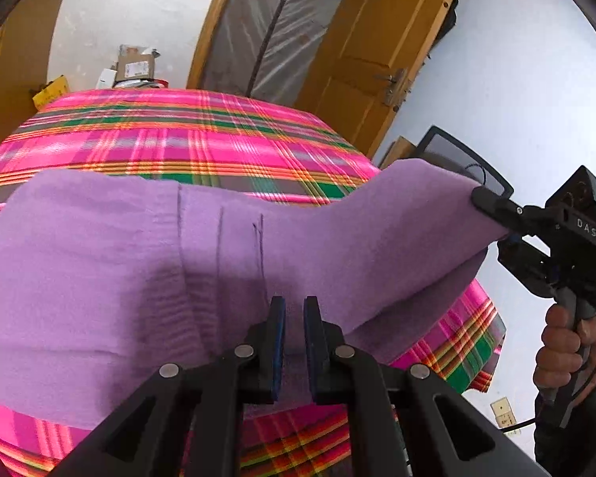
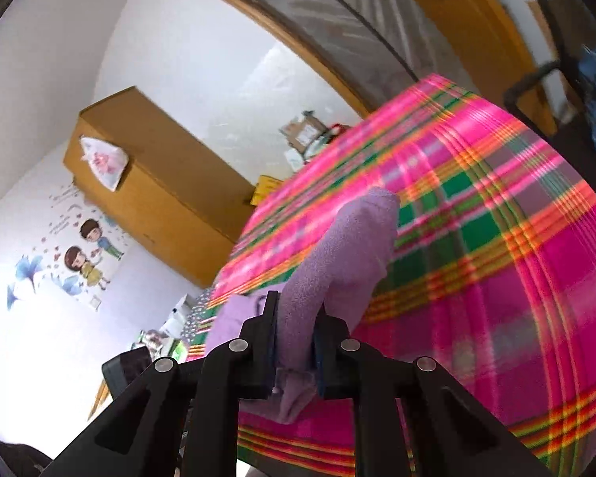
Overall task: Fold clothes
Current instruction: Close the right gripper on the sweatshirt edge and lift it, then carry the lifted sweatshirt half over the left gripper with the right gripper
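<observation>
1. In the left wrist view, the left gripper sits closest, its fingers nearly together and pinching the near edge of a purple garment.
2. The purple garment spreads away from that grip across a pink, green and orange plaid cloth that covers the surface; most of the garment lies on the cloth, and its right end is lifted clear of it.
3. At that raised end, the right gripper clamps the garment's corner, held by a hand at the right edge of the view.
4. The right wrist view shows the same grip from close by: the right gripper's fingers pinch a bunched fold of purple fabric, which rises in a blurred hump beyond the tips and hangs a little below them.
5. Farther off, beyond the surface, small boxes sit in a pile, with a wooden door to the right and a wooden cabinet against the white wall.
</observation>
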Demonstrator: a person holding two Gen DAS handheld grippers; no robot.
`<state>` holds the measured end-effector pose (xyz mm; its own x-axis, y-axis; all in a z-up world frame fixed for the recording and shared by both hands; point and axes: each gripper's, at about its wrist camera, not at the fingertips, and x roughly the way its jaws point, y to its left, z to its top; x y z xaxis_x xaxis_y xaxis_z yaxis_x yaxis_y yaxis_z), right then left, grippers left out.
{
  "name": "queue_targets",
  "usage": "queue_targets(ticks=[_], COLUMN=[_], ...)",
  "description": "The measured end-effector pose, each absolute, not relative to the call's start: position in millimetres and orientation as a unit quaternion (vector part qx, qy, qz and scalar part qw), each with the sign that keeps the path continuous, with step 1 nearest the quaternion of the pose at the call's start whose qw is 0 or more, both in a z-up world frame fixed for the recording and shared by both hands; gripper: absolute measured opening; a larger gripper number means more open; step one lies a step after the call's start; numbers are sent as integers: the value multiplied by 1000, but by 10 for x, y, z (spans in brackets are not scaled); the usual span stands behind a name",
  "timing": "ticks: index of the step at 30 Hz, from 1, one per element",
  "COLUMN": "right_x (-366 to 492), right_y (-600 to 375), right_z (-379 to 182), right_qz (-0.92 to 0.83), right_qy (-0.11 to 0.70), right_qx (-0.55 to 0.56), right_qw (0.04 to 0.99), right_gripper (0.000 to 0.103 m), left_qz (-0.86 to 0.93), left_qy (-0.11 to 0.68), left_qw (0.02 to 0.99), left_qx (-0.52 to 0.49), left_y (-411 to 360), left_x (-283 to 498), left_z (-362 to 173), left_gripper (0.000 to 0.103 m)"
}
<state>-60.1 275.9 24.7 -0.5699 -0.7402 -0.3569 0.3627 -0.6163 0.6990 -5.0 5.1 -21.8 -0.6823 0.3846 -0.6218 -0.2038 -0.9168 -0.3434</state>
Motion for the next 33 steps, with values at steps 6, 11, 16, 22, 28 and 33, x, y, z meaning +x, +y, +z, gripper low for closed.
queue_targets(ticks=[6, 11, 16, 22, 28, 33], right_x=[-598, -592, -571, -565, -584, -632], right_y=[2546, 2393, 2217, 1992, 1667, 1348], right_z=[468, 643, 791, 925, 1065, 1086], right_qz=[-835, -833, -830, -823, -815, -805], right_qy=[-271, -257, -243, -226, -200, -180], right_qx=[314, 303, 294, 289, 288, 300], right_qw=[361, 385, 407, 434, 461, 479], right_gripper=[14, 14, 14, 14, 14, 14], left_qz=[916, 917, 919, 917, 918, 922], left_qy=[-127, -132, -136, -137, -146, -156], left_qw=[141, 128, 114, 114, 110, 99], left_qx=[-355, -354, -353, -357, -352, -341], left_y=[-69, -139, -205, -213, -295, -436], left_x=[-29, -25, -42, -110, -50, 45], left_z=[-148, -153, -162, -191, -178, -143], left_gripper=[9, 9, 9, 9, 9, 9])
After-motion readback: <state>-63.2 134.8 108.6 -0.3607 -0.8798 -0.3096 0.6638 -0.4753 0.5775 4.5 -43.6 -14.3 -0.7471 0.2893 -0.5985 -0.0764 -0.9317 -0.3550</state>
